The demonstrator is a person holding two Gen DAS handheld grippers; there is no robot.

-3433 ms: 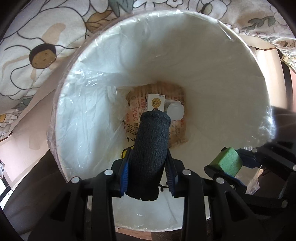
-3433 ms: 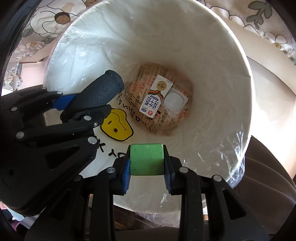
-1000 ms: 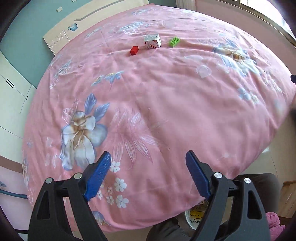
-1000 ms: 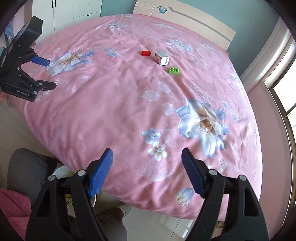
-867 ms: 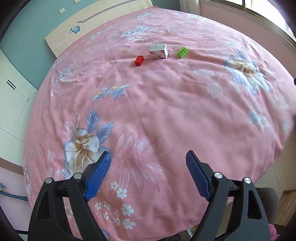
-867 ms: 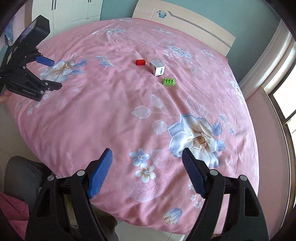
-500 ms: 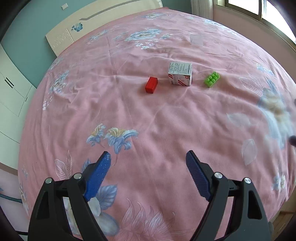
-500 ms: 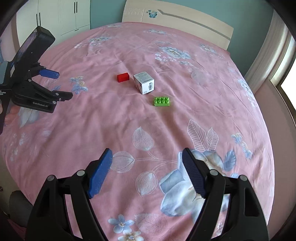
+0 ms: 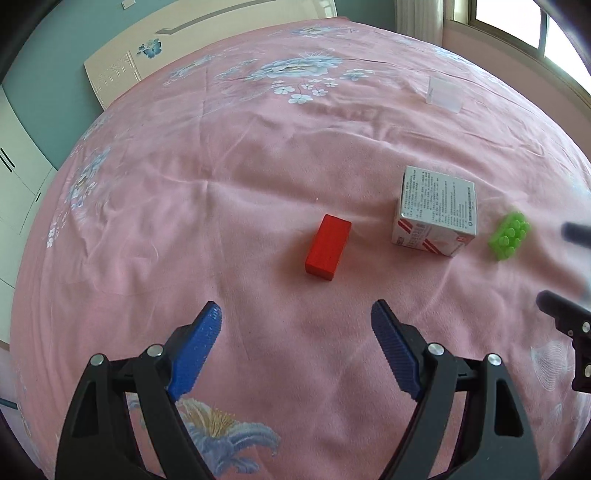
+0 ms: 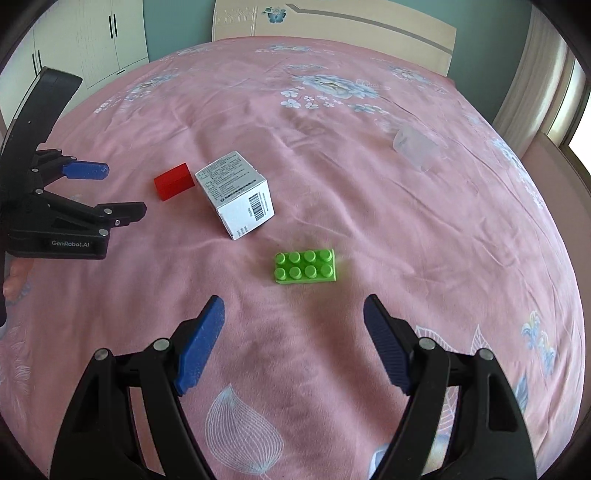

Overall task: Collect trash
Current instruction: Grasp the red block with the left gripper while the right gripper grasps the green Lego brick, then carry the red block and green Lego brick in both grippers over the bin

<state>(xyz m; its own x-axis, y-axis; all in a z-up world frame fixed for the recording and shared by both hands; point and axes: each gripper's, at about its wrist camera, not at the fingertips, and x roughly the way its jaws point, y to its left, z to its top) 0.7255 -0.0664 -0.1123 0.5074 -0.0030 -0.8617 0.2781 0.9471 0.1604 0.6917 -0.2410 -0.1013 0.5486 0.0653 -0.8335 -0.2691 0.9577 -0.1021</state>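
Observation:
On the pink flowered bedspread lie a red block, a white printed carton and a green studded brick in a row. My left gripper hangs open just short of the red block, nothing between its fingers. In the right wrist view the green brick lies just beyond my open, empty right gripper. The carton and red block sit further left, near the left gripper. A clear plastic cup lies on its side at the far right.
A pale headboard stands behind the bed, white wardrobe doors at the left and a curtain with a window at the right. The right gripper's black fingers show at the right edge of the left wrist view.
Both grippers have left the lined bin, where they held a dark roll and a green block, and have swept forward and down over the bed; the three objects now lie close ahead.

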